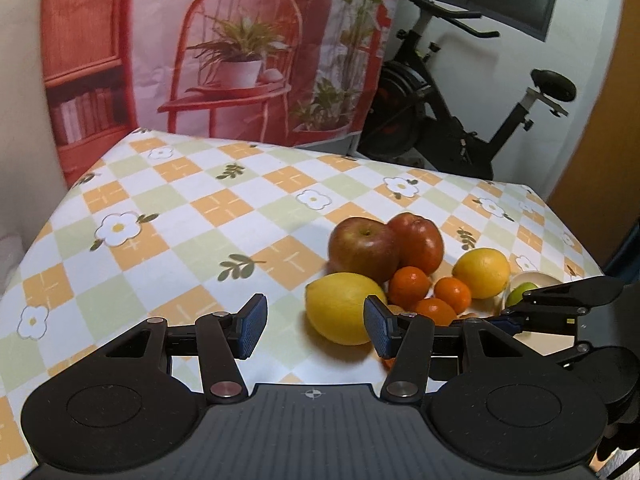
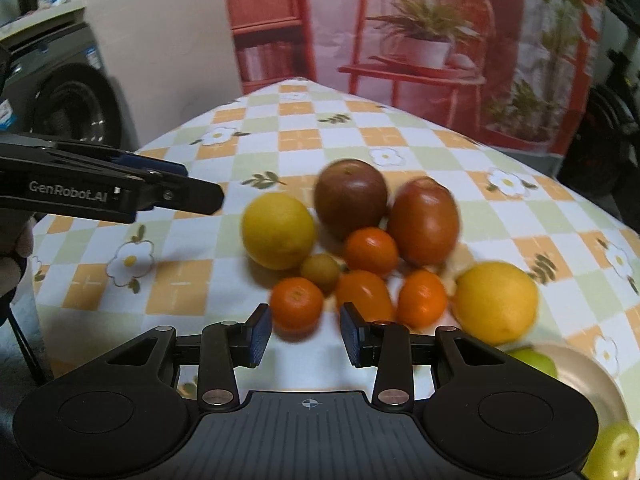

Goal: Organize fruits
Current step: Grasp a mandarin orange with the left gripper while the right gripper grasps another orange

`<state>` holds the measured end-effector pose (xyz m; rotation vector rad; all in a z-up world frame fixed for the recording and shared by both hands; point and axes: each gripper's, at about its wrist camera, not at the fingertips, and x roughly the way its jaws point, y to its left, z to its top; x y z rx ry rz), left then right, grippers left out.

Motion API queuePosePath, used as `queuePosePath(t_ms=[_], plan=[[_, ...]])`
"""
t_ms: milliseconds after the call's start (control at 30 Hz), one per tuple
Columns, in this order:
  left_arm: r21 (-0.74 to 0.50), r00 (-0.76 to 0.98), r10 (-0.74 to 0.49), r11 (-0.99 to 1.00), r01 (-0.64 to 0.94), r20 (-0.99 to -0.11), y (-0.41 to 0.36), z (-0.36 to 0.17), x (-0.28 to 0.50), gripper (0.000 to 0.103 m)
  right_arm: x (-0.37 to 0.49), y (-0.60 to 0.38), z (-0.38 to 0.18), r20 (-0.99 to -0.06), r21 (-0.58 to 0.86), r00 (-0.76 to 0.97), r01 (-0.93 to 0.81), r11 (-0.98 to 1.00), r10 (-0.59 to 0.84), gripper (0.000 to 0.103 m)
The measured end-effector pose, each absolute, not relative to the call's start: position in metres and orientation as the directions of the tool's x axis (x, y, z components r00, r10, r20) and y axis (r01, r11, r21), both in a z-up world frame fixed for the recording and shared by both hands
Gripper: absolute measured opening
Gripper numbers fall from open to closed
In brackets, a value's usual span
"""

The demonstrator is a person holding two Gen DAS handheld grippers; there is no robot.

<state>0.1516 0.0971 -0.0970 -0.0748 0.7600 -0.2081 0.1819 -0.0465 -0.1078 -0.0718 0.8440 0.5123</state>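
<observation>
A pile of fruit lies on the checked tablecloth: two red apples (image 2: 350, 196) (image 2: 423, 222), two lemons (image 2: 278, 230) (image 2: 496, 302), several small oranges (image 2: 296, 304) and a small yellow-green fruit (image 2: 320, 272). In the left wrist view the apples (image 1: 362, 248), a near lemon (image 1: 340, 308) and oranges (image 1: 408, 286) show. My left gripper (image 1: 316, 326) is open and empty, just left of the near lemon. My right gripper (image 2: 306, 334) is open and empty, just before an orange. A cream bowl (image 2: 596, 380) at the right holds green fruits (image 2: 536, 360).
The other gripper enters each view from the side: the right gripper (image 1: 560, 300) in the left wrist view, the left gripper (image 2: 120, 188) in the right wrist view. An exercise bike (image 1: 460, 112) and a printed backdrop (image 1: 240, 52) stand behind the table (image 1: 180, 220).
</observation>
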Motion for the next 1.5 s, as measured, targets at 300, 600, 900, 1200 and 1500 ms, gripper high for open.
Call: queuePosePath(t_ms=[300, 600, 900, 1200, 1500], plan=[[-0.152, 0.708, -0.201, 0.979, 0.134, -0.677, 0.104, -0.096, 0.149, 0.056, 0.205, -0.023, -0.119, -0.762, 0.115, 0.518, -0.481, 0.869, 0.388, 0.037], [-0.153, 0.703, -0.202, 0.979, 0.133, -0.682, 0.104, -0.097, 0.149, 0.056, 0.201, -0.027, -0.124, -0.755, 0.138, 0.522, -0.463, 0.876, 0.395, 0.033], [-0.135, 0.690, -0.216, 0.976, 0.170, -0.690, 0.089, -0.099, 0.148, 0.056, 0.165, -0.064, -0.117, -0.684, 0.202, 0.605, -0.377, 0.904, 0.406, 0.033], [-0.073, 0.663, -0.288, 0.940, 0.332, -0.691, 0.041, -0.101, 0.150, 0.049, 0.139, -0.128, -0.101, -0.611, 0.231, 0.711, -0.260, 0.938, 0.348, 0.033], [0.031, 0.631, -0.269, 0.906, 0.423, -0.728, -0.008, -0.123, 0.171, 0.050, 0.121, -0.178, -0.100, -0.568, 0.271, 0.765, -0.176, 0.947, 0.304, 0.033]])
